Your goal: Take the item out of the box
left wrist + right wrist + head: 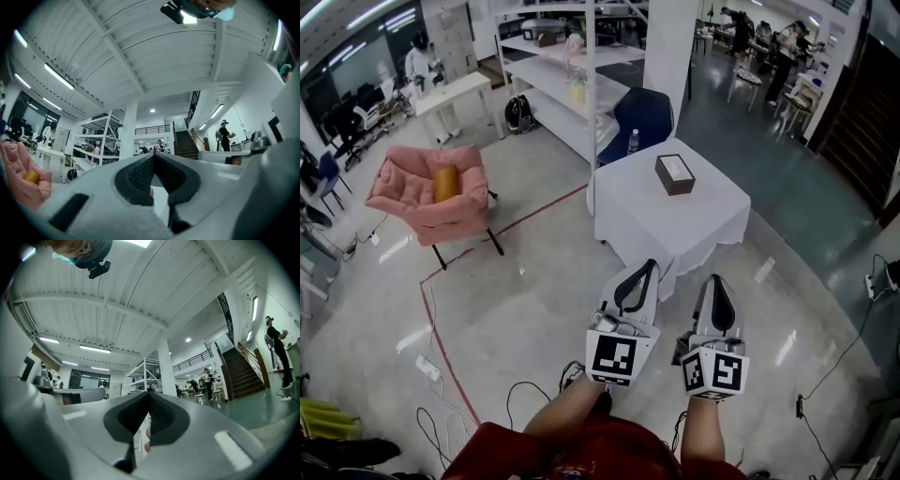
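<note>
Forearms (572,403) side by side; left hand-held gripper (651,264), right hand-held gripper (717,278) closed, empty.

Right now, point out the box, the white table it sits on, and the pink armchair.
box (675,174): head view, its top face.
white table (661,217): head view, bare cloth in front of the box.
pink armchair (401,190): head view, left part of its padded seat.
</note>
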